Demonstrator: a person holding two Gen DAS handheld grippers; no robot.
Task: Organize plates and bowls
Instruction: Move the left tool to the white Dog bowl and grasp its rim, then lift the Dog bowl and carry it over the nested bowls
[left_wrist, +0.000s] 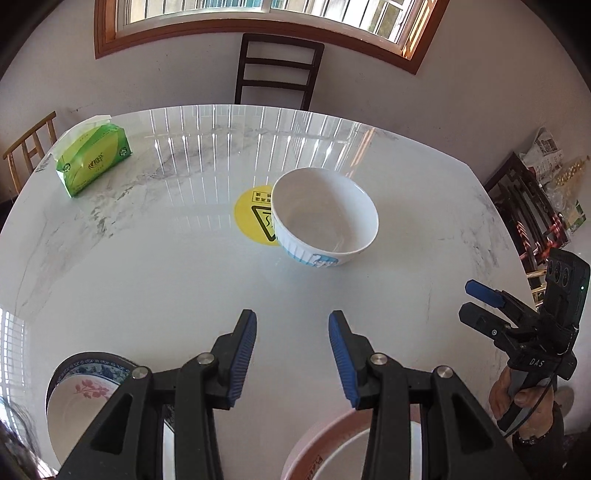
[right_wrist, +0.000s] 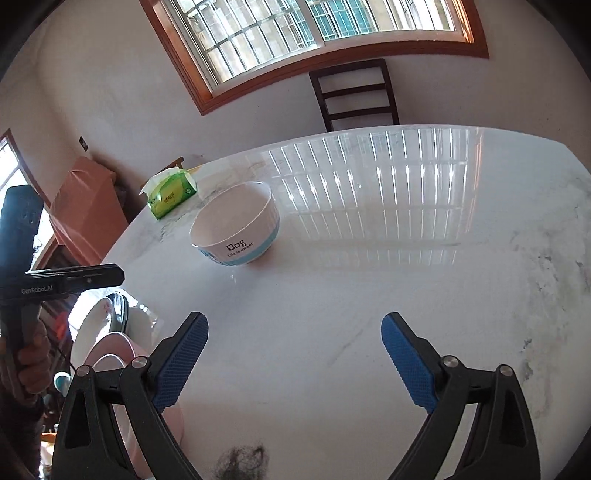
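A white bowl (left_wrist: 325, 216) with a blue band stands upright near the middle of the marble table (left_wrist: 147, 266); it also shows in the right wrist view (right_wrist: 236, 229). My left gripper (left_wrist: 292, 321) is open and empty, short of the bowl. Under it sit a floral plate stack (left_wrist: 86, 387) at the lower left and a pink-rimmed plate (left_wrist: 325, 439) at the bottom. My right gripper (right_wrist: 293, 325) is open and empty over bare table; it shows in the left wrist view (left_wrist: 471, 299) at the right. The plates (right_wrist: 107, 343) show at the left edge in the right wrist view.
A green tissue pack (left_wrist: 94, 160) lies at the table's far left corner, also in the right wrist view (right_wrist: 171, 195). A yellow round sticker (left_wrist: 253, 216) lies behind the bowl. A dark chair (left_wrist: 277, 70) stands beyond the far edge. Cluttered shelves (left_wrist: 535, 206) are at the right.
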